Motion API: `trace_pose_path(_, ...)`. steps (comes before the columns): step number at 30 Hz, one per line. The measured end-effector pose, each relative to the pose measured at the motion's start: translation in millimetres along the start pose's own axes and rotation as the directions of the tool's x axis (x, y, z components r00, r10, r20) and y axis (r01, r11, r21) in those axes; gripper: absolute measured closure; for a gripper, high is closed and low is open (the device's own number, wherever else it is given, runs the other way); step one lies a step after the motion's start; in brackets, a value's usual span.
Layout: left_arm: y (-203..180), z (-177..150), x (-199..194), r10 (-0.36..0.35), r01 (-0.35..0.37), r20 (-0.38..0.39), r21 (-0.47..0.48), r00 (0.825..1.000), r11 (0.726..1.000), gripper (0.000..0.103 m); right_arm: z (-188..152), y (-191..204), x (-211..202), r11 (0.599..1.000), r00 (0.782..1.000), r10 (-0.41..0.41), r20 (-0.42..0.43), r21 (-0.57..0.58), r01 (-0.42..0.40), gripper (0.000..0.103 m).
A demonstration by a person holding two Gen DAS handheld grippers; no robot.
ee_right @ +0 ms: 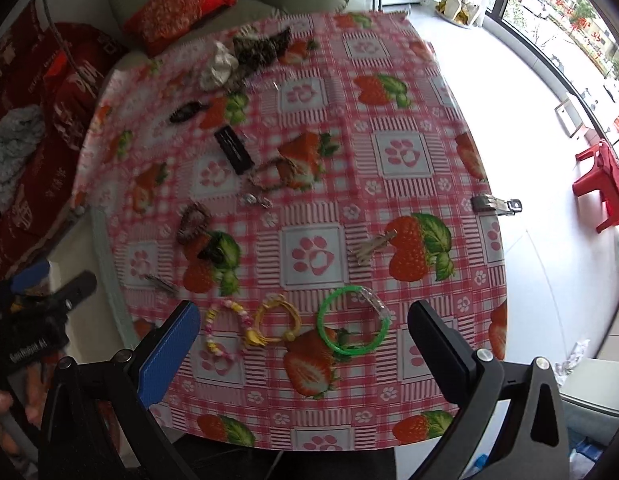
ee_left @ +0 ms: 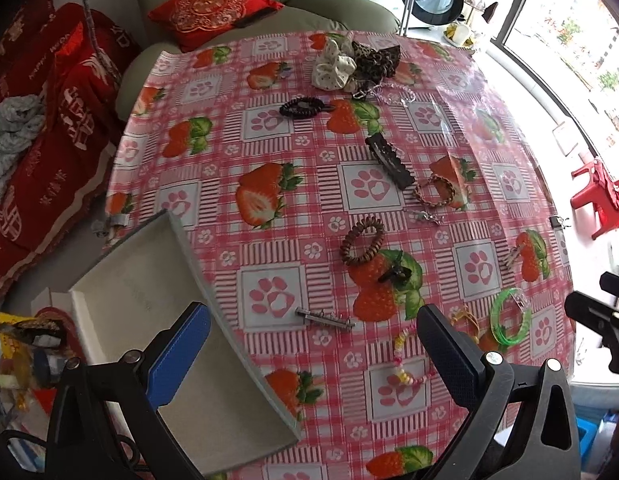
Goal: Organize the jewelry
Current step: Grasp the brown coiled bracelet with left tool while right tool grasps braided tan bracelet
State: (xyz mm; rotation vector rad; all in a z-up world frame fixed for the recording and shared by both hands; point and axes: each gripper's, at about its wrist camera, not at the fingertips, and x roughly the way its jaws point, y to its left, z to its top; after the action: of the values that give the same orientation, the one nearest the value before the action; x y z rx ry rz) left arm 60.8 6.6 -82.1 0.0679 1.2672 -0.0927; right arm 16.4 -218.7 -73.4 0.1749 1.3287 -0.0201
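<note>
Jewelry lies scattered on a strawberry tablecloth [ee_left: 269,128]. A grey open box [ee_left: 157,312] sits at the table's left edge, empty. My left gripper [ee_left: 313,344] is open above the cloth, near a metal hair clip [ee_left: 325,317] and a pastel bead bracelet [ee_left: 405,364]. My right gripper [ee_right: 305,340] is open and empty above a green bangle [ee_right: 351,322], a yellow bracelet [ee_right: 275,320] and the pastel bead bracelet [ee_right: 225,332]. A brown bead bracelet [ee_left: 361,240], a black comb clip [ee_left: 391,160], a braided bracelet [ee_left: 435,192] and scrunchies [ee_left: 333,64] lie farther off.
A sofa with a red cushion [ee_left: 213,6] stands behind the table. Red bedding [ee_left: 49,140] lies to the left. A red plastic stool [ee_right: 601,184] stands on the white floor at the right. A metal clamp [ee_right: 495,204] grips the table's right edge.
</note>
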Motion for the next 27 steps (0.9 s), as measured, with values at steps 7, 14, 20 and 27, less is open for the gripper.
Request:
trace_pose_path(7,-1.7,17.7,40.2,0.004,-0.003,-0.011,0.019,1.0,1.0,0.007,15.2,-9.0,31.2,1.0,1.0,0.008,-0.027,-0.008,-0.009,0.0)
trace_pose_path(14,-9.7,34.6,85.1,-0.031,0.033,-0.024,0.067,0.999,0.997,0.019,49.8,-12.9,66.4,1.0,1.0,0.004,-0.012,-0.02,-0.004,0.0)
trace_pose_path(20,-14.9,44.0,119.9,-0.042,0.045,-0.038,0.086,0.998,0.995,0.019,79.2,-9.4,102.2,0.999,1.0,0.008,-0.006,-0.04,-0.008,0.0)
trace_pose_path(27,-18.9,43.8,144.2,-0.044,0.05,-0.056,0.102,0.997,0.993,0.019,102.2,-2.6,146.3,0.997,1.0,-0.005,-0.008,-0.074,0.004,0.018)
